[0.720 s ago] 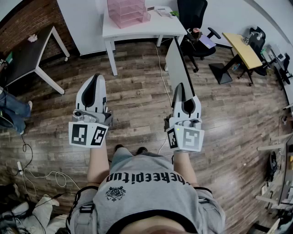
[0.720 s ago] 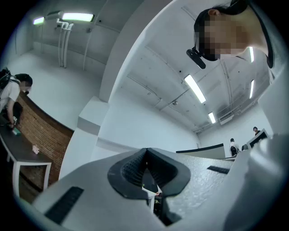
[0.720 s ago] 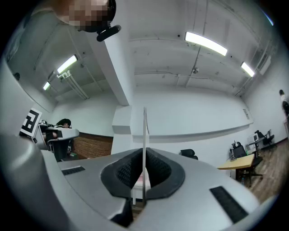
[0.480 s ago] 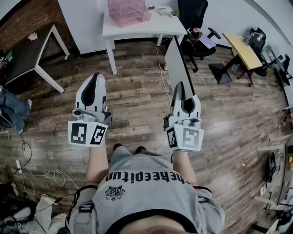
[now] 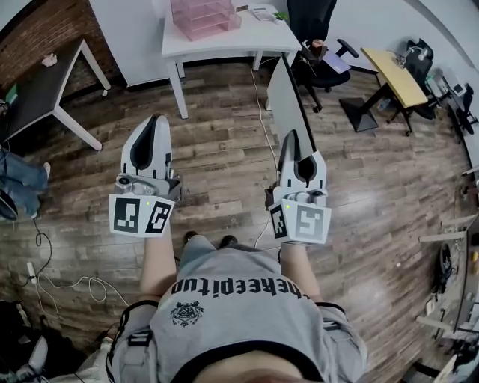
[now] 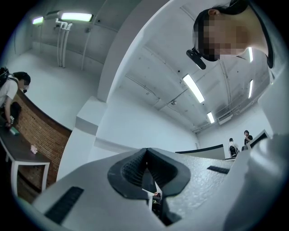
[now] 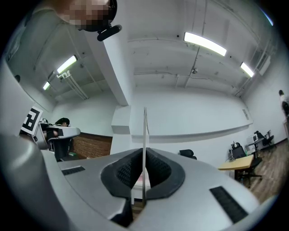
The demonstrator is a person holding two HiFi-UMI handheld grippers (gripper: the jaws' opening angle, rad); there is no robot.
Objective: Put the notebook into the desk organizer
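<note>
Barely anything has changed: my right gripper (image 7: pixel 143 173) still clamps the thin notebook (image 7: pixel 144 131) upright, my left gripper (image 6: pixel 145 169) is closed on nothing, and the pink desk organizer (image 5: pixel 203 16) remains well ahead, unreached.

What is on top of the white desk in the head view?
A pink desk organizer stands on the white desk, with small items beside it, too small to identify. What its trays hold cannot be seen.
</note>
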